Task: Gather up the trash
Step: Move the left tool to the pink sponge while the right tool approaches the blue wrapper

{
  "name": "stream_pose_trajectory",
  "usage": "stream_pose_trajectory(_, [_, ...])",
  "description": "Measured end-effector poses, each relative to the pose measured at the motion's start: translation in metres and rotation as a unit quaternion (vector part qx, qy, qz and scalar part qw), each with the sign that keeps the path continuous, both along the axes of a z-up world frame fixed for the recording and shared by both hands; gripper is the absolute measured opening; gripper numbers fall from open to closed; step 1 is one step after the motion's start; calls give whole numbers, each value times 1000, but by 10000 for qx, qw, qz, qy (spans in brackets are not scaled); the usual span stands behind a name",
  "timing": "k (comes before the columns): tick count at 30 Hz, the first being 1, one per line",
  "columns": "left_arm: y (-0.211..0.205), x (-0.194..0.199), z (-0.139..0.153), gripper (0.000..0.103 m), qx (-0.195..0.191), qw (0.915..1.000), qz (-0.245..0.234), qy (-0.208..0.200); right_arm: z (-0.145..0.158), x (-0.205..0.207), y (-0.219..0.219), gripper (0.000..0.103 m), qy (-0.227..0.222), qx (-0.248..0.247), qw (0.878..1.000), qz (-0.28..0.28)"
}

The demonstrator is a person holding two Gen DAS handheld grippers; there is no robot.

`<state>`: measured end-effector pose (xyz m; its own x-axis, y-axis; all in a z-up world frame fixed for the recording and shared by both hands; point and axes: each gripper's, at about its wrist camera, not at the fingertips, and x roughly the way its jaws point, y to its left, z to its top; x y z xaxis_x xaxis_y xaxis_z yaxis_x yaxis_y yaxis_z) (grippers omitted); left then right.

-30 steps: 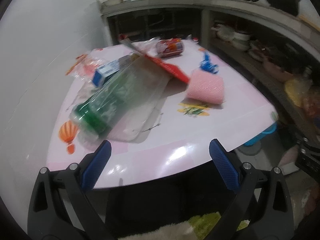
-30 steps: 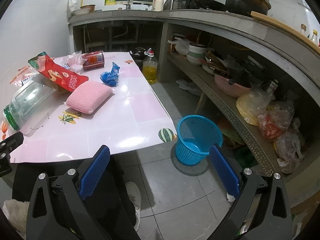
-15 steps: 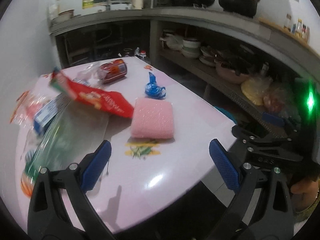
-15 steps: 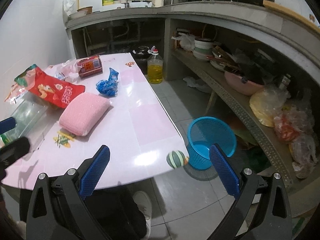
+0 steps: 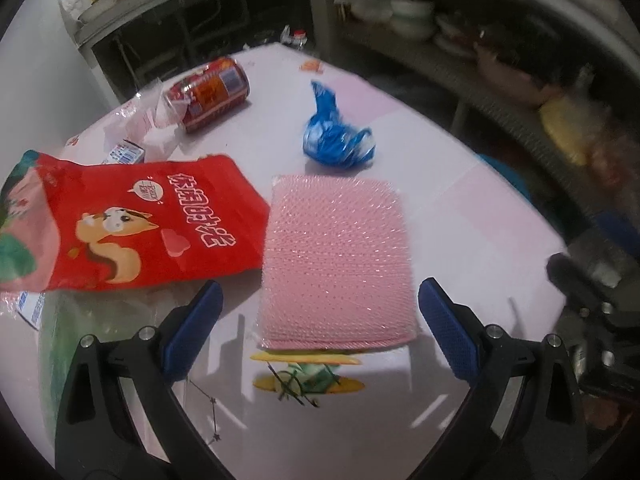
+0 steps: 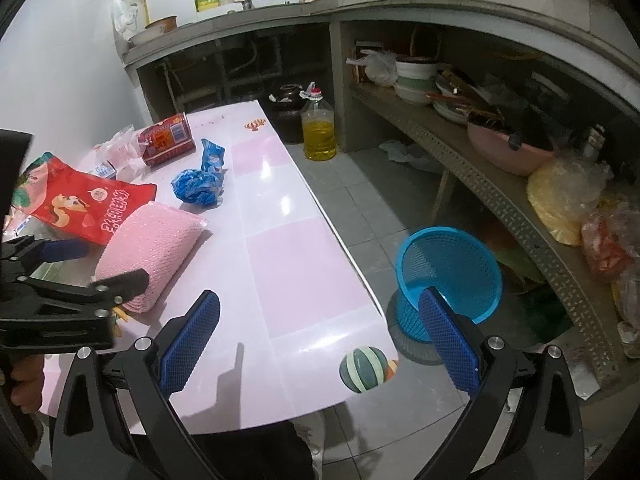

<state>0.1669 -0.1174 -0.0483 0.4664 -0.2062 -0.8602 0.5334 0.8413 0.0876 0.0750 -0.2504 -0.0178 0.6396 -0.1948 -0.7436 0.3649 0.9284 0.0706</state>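
Nothing collected yet as far as I can see: the blue basket (image 6: pixel 450 276) on the floor beside the table (image 6: pixel 296 280) looks empty, and all the trash sits on the tabletop.

Left to right on the table: red snack bag (image 5: pixel 132 224) lying flat, partly over clear plastic; crushed red can (image 5: pixel 210 94) on its side behind it, next to crumpled clear wrappers (image 5: pixel 140 124); pink sponge pad (image 5: pixel 336 260) touching the bag's right edge; crumpled blue wrapper (image 5: pixel 336 138) just behind the pad.

My left gripper (image 5: pixel 320 330) hangs over the pad's near edge, jaws wide apart, holding nothing; the pad lies between the fingers, contact not clear. Probably my first pick.

My right gripper (image 6: pixel 320 340) hovers over the table's right corner, jaws wide apart, empty, touching nothing.
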Motion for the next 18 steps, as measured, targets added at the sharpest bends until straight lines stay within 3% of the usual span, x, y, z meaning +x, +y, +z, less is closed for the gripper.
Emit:
stream_pose_trajectory(6, [-6, 4, -11, 93, -55, 9997, -73, 225, -9, 8, -4, 97, 73, 98, 9999, 18])
stream_pose_trajectory(8, [-7, 6, -15, 79, -134, 9993, -76, 328, -11, 8, -6, 97, 87, 120, 9999, 12])
stream_pose_trajectory(18, [15, -21, -14, 79, -570, 9953, 42, 778, -18, 11, -9, 97, 282, 183, 9993, 154])
